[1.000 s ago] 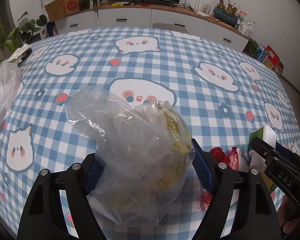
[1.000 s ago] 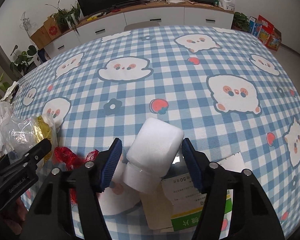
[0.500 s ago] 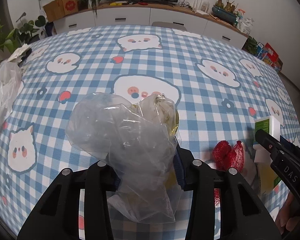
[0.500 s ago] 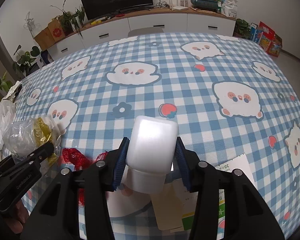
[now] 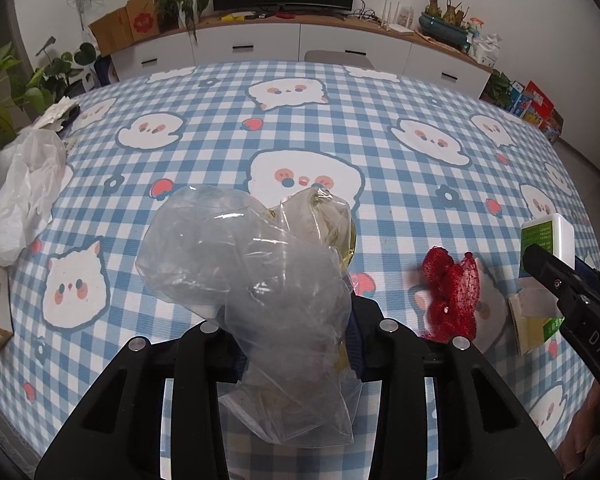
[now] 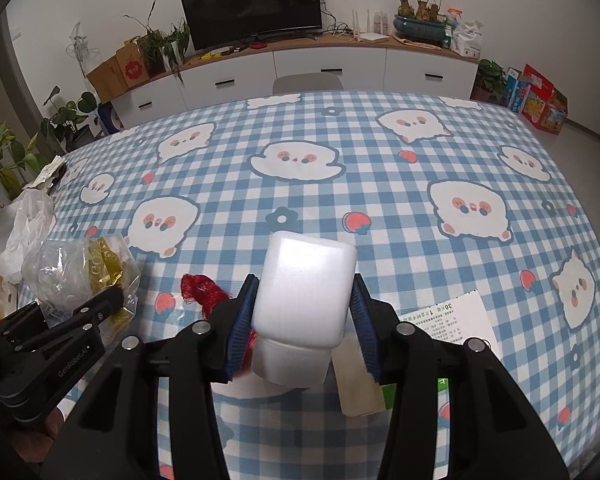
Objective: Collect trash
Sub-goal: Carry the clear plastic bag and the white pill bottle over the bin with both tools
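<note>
Left tool (image 5: 296,332) closing, pinching clear plastic bag (image 5: 256,276), which bulges ahead of its fingers. Right tool (image 6: 304,320) clamped on white bottle (image 6: 304,300). Lift both clear of desk (image 6: 380,200); bag is slippery, so squeeze firmly. Red netting (image 5: 452,296) lies between tools.

A blue-and-white checked tablecloth (image 5: 400,92) carries white ghost figures with pink cheeks. Near right lies red netting (image 5: 454,294); the clear bag (image 5: 256,280) shows yellow inside; the bottle (image 6: 304,288) is white.
</note>
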`<state>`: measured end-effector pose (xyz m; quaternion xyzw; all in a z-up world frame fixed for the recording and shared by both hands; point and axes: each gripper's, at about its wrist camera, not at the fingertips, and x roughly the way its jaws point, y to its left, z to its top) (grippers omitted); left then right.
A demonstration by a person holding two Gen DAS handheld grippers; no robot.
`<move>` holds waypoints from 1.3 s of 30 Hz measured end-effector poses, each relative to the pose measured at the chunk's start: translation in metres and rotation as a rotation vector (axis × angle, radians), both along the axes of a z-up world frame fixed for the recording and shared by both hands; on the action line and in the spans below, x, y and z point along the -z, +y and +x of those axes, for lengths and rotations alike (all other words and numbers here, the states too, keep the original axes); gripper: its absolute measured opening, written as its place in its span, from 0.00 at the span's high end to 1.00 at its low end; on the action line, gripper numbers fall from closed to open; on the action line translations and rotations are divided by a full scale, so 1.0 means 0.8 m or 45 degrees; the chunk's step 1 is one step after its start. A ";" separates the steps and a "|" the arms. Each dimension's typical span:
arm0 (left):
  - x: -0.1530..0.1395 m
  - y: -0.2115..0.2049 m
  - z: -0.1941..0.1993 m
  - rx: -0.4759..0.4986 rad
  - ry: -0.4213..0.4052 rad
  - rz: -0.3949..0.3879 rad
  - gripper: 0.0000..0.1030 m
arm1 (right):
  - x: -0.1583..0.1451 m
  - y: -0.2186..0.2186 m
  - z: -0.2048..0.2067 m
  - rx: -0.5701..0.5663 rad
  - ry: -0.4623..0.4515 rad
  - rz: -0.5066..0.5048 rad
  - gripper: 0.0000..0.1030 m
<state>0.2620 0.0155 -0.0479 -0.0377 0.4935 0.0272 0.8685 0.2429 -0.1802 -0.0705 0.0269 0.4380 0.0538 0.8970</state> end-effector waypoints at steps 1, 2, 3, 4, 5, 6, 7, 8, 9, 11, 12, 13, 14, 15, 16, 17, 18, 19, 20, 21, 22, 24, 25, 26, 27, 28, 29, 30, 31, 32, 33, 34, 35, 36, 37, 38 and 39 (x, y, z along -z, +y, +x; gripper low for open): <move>-0.005 -0.001 -0.004 0.000 -0.013 0.000 0.65 | -0.003 0.002 -0.006 -0.002 -0.006 0.001 0.57; -0.010 -0.002 -0.008 0.004 -0.024 0.004 0.65 | -0.006 0.003 -0.011 -0.006 -0.015 0.002 0.57; -0.013 -0.003 -0.011 0.008 -0.032 0.011 0.65 | -0.008 0.005 -0.016 -0.007 -0.024 -0.001 0.57; -0.017 -0.005 -0.015 0.012 -0.042 0.017 0.65 | -0.011 0.007 -0.022 -0.008 -0.035 -0.007 0.57; -0.018 -0.005 -0.019 0.014 -0.047 0.017 0.65 | -0.013 0.008 -0.027 -0.008 -0.041 -0.008 0.57; -0.019 -0.005 -0.022 0.013 -0.049 0.019 0.65 | -0.014 0.008 -0.031 -0.009 -0.044 -0.004 0.57; -0.019 -0.005 -0.026 0.012 -0.050 0.021 0.65 | -0.014 0.010 -0.035 -0.011 -0.044 0.001 0.57; -0.018 -0.003 -0.030 0.009 -0.050 0.021 0.65 | -0.013 0.011 -0.038 -0.012 -0.043 0.004 0.57; -0.017 -0.001 -0.034 0.004 -0.049 0.020 0.65 | -0.012 0.012 -0.041 -0.012 -0.041 0.007 0.57; -0.014 0.005 -0.044 -0.003 -0.041 0.012 0.65 | -0.008 0.014 -0.046 -0.022 -0.037 0.002 0.57; -0.013 0.009 -0.049 -0.007 -0.036 0.008 0.65 | -0.006 0.015 -0.048 -0.023 -0.034 -0.004 0.57; -0.013 0.012 -0.055 -0.013 -0.035 0.002 0.65 | -0.006 0.016 -0.051 -0.024 -0.033 -0.002 0.57; -0.014 0.015 -0.061 -0.015 -0.037 -0.003 0.65 | -0.006 0.018 -0.055 -0.030 -0.035 -0.002 0.57; -0.016 0.016 -0.066 -0.016 -0.044 -0.004 0.65 | -0.007 0.019 -0.059 -0.033 -0.040 -0.004 0.57; -0.018 0.017 -0.073 -0.016 -0.057 -0.003 0.65 | -0.008 0.021 -0.064 -0.035 -0.044 -0.004 0.57; -0.020 0.018 -0.079 -0.014 -0.067 0.000 0.65 | -0.009 0.022 -0.069 -0.040 -0.047 -0.001 0.57; -0.020 0.018 -0.084 -0.013 -0.070 0.004 0.65 | -0.010 0.023 -0.074 -0.042 -0.050 0.001 0.57; -0.020 0.019 -0.089 -0.012 -0.071 0.002 0.65 | -0.011 0.025 -0.080 -0.043 -0.054 0.001 0.57; -0.020 0.020 -0.095 -0.014 -0.071 -0.002 0.65 | -0.011 0.026 -0.085 -0.045 -0.056 0.000 0.57; -0.018 0.021 -0.100 -0.020 -0.067 -0.001 0.65 | -0.012 0.029 -0.090 -0.049 -0.059 -0.003 0.57; -0.015 0.021 -0.106 -0.023 -0.060 -0.002 0.65 | -0.013 0.031 -0.096 -0.052 -0.062 -0.008 0.57; -0.012 0.022 -0.119 -0.018 -0.052 0.005 0.65 | -0.013 0.037 -0.108 -0.058 -0.067 -0.018 0.57; -0.011 0.024 -0.125 -0.017 -0.054 0.006 0.65 | -0.012 0.041 -0.114 -0.065 -0.066 -0.022 0.57; -0.012 0.026 -0.133 -0.018 -0.059 0.004 0.65 | -0.011 0.044 -0.120 -0.071 -0.065 -0.025 0.57; -0.013 0.029 -0.140 -0.020 -0.064 0.002 0.65 | -0.009 0.048 -0.126 -0.079 -0.064 -0.027 0.57; -0.014 0.032 -0.147 -0.021 -0.069 0.000 0.65 | -0.007 0.052 -0.132 -0.086 -0.063 -0.031 0.57; -0.016 0.034 -0.154 -0.023 -0.073 -0.004 0.65 | -0.005 0.057 -0.138 -0.091 -0.061 -0.035 0.57; -0.017 0.037 -0.161 -0.025 -0.078 -0.006 0.65 | -0.003 0.061 -0.144 -0.099 -0.059 -0.041 0.57; -0.018 0.040 -0.169 -0.029 -0.083 -0.009 0.65 | 0.000 0.066 -0.150 -0.108 -0.059 -0.049 0.57; -0.019 0.043 -0.175 -0.033 -0.085 -0.013 0.65 | 0.002 0.070 -0.156 -0.115 -0.058 -0.053 0.57; -0.019 0.045 -0.182 -0.034 -0.087 -0.016 0.65 | 0.002 0.073 -0.161 -0.120 -0.057 -0.053 0.57; -0.019 0.047 -0.188 -0.037 -0.090 -0.016 0.65 | 0.004 0.077 -0.166 -0.126 -0.057 -0.054 0.57; -0.019 0.049 -0.194 -0.040 -0.093 -0.015 0.65 | 0.004 0.080 -0.172 -0.131 -0.057 -0.055 0.57; -0.018 0.050 -0.201 -0.043 -0.094 -0.016 0.65 | 0.004 0.082 -0.177 -0.134 -0.059 -0.054 0.57; -0.017 0.052 -0.207 -0.046 -0.093 -0.019 0.65 | 0.005 0.083 -0.182 -0.135 -0.059 -0.052 0.57; -0.015 0.054 -0.212 -0.047 -0.089 -0.022 0.65 | 0.005 0.084 -0.188 -0.137 -0.058 -0.049 0.57; -0.012 0.056 -0.219 -0.046 -0.086 -0.022 0.65 | 0.005 0.085 -0.193 -0.139 -0.058 -0.045 0.57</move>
